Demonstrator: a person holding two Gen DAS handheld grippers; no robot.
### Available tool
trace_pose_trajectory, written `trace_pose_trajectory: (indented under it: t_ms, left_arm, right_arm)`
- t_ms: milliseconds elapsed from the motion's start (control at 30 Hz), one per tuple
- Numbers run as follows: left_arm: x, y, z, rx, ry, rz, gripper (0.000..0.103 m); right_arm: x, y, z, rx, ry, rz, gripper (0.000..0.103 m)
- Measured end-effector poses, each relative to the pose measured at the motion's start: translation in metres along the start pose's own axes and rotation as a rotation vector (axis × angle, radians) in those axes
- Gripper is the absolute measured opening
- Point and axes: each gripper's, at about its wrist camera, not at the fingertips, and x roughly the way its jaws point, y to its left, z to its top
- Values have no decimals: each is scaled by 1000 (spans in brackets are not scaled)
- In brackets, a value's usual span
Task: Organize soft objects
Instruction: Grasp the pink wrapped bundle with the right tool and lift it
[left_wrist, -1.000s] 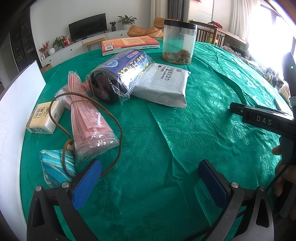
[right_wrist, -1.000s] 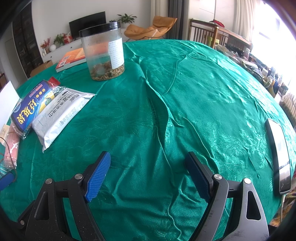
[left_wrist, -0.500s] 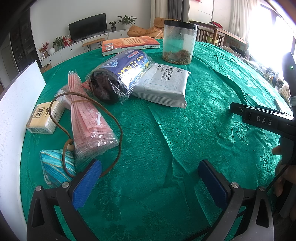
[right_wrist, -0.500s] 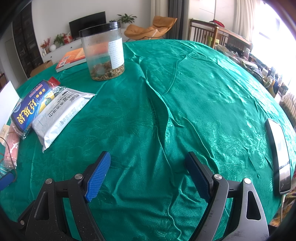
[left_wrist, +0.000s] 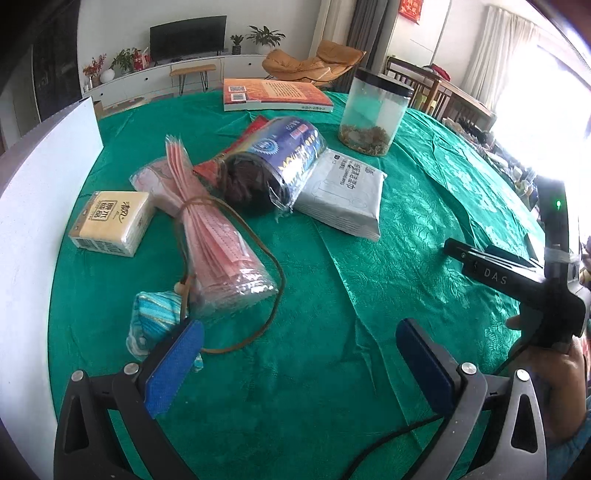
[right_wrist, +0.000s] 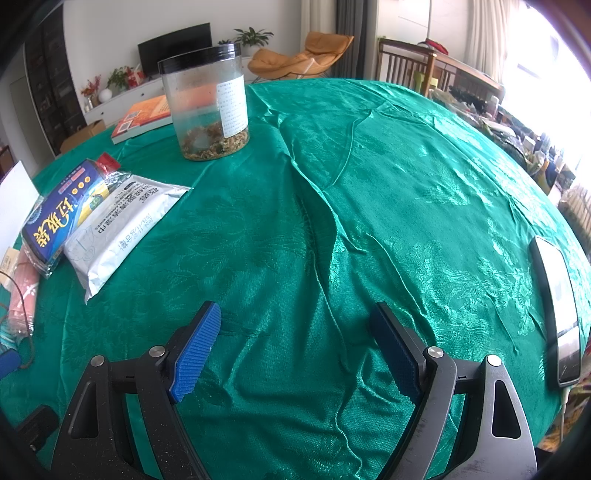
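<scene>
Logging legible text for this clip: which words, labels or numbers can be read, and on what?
"DAS": side of the right gripper.
"垃圾袋": blue roll.
Wipes pack: printed lines, too small to read.
Tissue pack: characters blurred.
Jar label: too small.
Book: codes and text unreadable.

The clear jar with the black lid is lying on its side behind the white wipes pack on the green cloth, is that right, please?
Not quite: the clear jar stands upright, black lid on top, as the right wrist view shows. It is indeed behind the white wipes pack on the green cloth.
</scene>
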Motion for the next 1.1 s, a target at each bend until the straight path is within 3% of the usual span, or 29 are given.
trace_pose_trajectory:
  t_ms: [167, 267, 300, 400, 500, 600, 700, 833, 933, 1100]
  left_arm:
    - [-28, 57, 28, -197, -87, 55, 101]
    - [-24, 85, 42, -285, -62, 120, 83]
    - [-21, 92, 45, -316, -47, 115, 78]
    - [-27, 100, 43, -369, -43, 59, 79]
    - [-42, 93, 35, -343, -71, 57, 80]
    - [-56, 90, 29, -329, -92, 63, 80]
    - [-72, 89, 25, -315, -123, 81, 80]
    - [-98, 90, 19, -295, -177, 104, 80]
    - [-113, 91, 13, -280, -204, 115, 81]
    - [-119, 87, 4, -230, -195, 115, 81]
  right_arm:
    - [0, 0, 0, 0, 0, 0, 86]
    - [0, 0, 0, 0, 0, 0, 86]
    - [0, 0, 0, 0, 0, 0, 86]
    - [-3, 0, 1, 11, 0, 34, 85]
    - [-25, 7, 4, 43, -71, 319, 85]
    - [-42, 43, 4, -49, -86, 535, 85]
    - [-31, 83, 8, -55, 32, 694, 83]
    - [-14, 144, 35, -57, 187, 835, 83]
    - [3, 200, 57, -127, 309, 805, 83]
    - [29, 268, 62, -301, 377, 576, 80]
